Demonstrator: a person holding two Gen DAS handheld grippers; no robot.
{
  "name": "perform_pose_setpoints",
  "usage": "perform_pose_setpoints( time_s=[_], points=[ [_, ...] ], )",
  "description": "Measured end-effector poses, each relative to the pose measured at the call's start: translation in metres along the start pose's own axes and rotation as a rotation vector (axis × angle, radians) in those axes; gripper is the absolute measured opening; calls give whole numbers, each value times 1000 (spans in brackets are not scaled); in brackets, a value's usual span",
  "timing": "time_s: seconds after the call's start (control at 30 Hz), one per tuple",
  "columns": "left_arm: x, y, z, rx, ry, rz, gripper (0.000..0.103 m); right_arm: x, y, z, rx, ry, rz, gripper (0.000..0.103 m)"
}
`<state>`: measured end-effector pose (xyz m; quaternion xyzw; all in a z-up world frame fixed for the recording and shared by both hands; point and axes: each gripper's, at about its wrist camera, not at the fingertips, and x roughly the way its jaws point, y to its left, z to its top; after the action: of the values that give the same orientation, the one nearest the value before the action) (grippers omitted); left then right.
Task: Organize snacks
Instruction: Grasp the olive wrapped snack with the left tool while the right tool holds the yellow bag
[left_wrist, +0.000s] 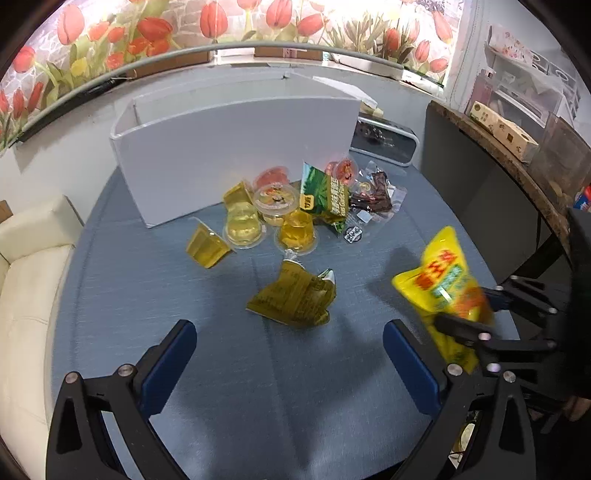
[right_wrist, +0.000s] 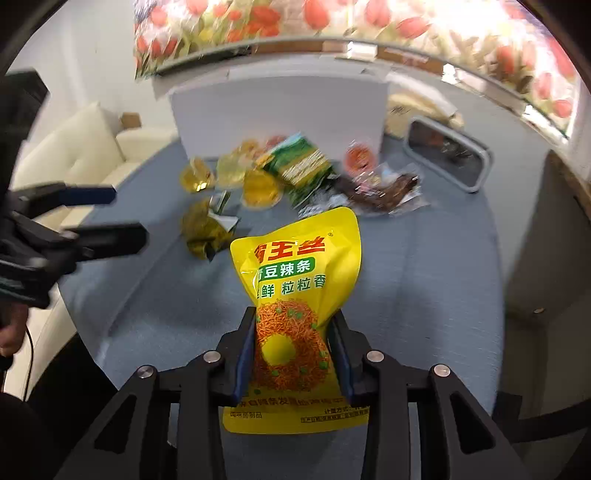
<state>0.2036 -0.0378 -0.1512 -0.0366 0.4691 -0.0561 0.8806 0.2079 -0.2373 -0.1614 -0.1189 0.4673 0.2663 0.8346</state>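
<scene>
A bright yellow snack bag (right_wrist: 295, 295) is pinched at its waist between the blue pads of my right gripper (right_wrist: 293, 339), lifted off the blue tablecloth; the same bag (left_wrist: 447, 291) shows blurred at the right of the left wrist view, held by the right gripper (left_wrist: 476, 314). My left gripper (left_wrist: 290, 345) stands open over the cloth, nothing between its fingers, just short of a crumpled olive-gold packet (left_wrist: 295, 295). Beyond lie several yellow jelly cups (left_wrist: 243, 225), a green packet (left_wrist: 325, 195) and a clear pack of dark meat (left_wrist: 373, 195).
A white open box (left_wrist: 236, 147) stands upright at the back of the round table, behind the snack pile. A grey tray (left_wrist: 388, 140) sits to its right. A cream sofa (left_wrist: 33, 277) lies left of the table, a dark shelf unit (left_wrist: 491, 177) to the right.
</scene>
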Motion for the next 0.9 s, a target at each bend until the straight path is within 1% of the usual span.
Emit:
perform_pose_setpoints(
  time_s=[0.07,0.1,0.17,0.27,0.33,0.37,0.4,0.43,0.5,0.53,0.57,0.63,0.77,0.9],
  points=[
    [12,-1,2,9,9,2,103,-7,-4,-3,48,-10,6,40],
    [18,-1,3,18,13,15,103,-11,-5,-5,63,-13,15,40],
    [34,-3,7,34,23,65,103,-20,-4,-9,82,-26,18,40],
    [53,-7,10,54,30,95,102,-30,-2,-15,96,-34,29,40],
    [63,-10,11,71,34,117,102,-30,-4,-18,102,-30,36,40],
    [67,-11,11,79,38,127,100,-29,-6,-19,111,-25,33,40],
    [72,-12,10,84,43,129,92,-27,-8,-21,119,-22,33,40],
    [75,-13,10,83,49,116,89,-27,-9,-21,127,-23,35,40],
    [75,-11,11,69,38,76,74,-29,-9,-22,136,-29,40,40],
    [75,-11,12,72,41,94,73,-30,-8,-22,136,-30,38,40],
    [74,-11,12,70,41,96,71,-31,-7,-22,136,-31,38,40],
    [66,-8,12,51,32,58,71,-32,-7,-22,141,-38,45,40],
    [35,-8,10,59,-41,54,70,-33,-5,-22,146,-49,53,40],
    [1,-1,14,22,-105,31,70,-32,1,-19,138,-62,60,40]
  ],
)
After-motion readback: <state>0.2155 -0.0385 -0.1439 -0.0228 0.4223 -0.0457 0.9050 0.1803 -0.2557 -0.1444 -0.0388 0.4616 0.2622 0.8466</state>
